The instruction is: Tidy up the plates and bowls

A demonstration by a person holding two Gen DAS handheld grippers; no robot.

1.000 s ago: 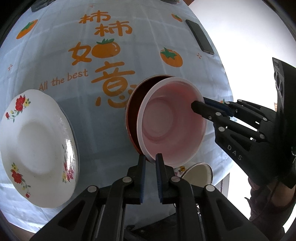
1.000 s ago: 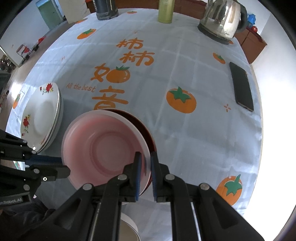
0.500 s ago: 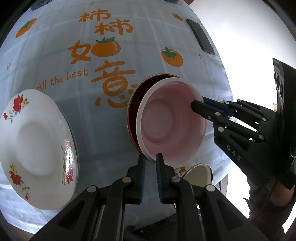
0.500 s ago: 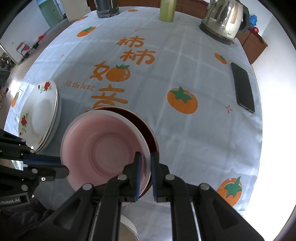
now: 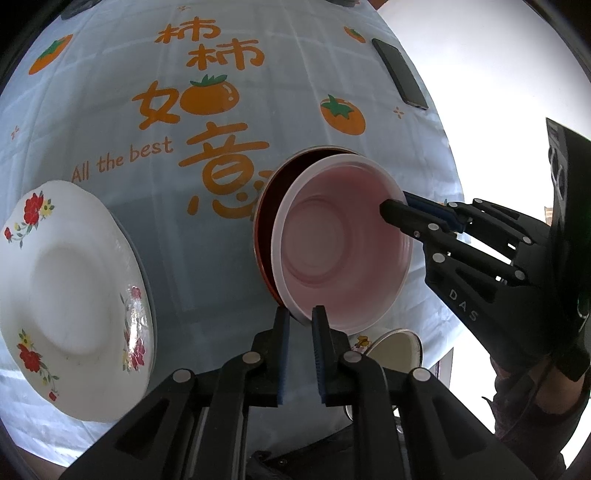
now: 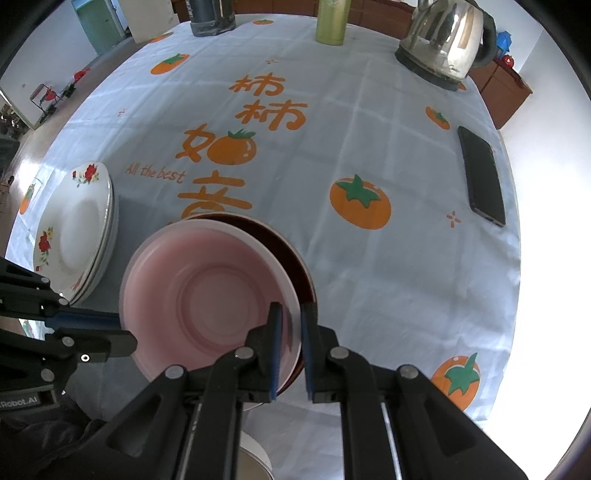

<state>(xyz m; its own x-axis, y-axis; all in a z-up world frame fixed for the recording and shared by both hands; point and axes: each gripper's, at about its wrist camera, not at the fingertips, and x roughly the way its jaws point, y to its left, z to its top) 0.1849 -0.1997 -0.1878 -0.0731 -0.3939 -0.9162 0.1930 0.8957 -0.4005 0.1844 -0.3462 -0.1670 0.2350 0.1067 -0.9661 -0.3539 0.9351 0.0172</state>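
Note:
A pink bowl [image 5: 340, 240] [image 6: 207, 299] with a white rim is held tilted just over a dark red-brown bowl [image 5: 273, 188] [image 6: 295, 254] on the tablecloth. My left gripper [image 5: 299, 321] is shut on the pink bowl's near rim; it enters the right wrist view from the left [image 6: 122, 332]. My right gripper [image 6: 291, 314] is shut on the opposite rim; it shows in the left wrist view at the right [image 5: 397, 206]. A stack of white flowered plates [image 5: 70, 291] [image 6: 77, 229] lies to the left.
A black phone [image 6: 480, 173] [image 5: 400, 74] lies at the table's right edge. A steel kettle [image 6: 447, 37], a green bottle [image 6: 330, 20] and a dark container [image 6: 212, 16] stand at the far edge. A small white dish [image 5: 395, 350] sits below the near table edge.
Both grippers have carried the pink bowl slightly forward over the dark bowl. The grips are unchanged.

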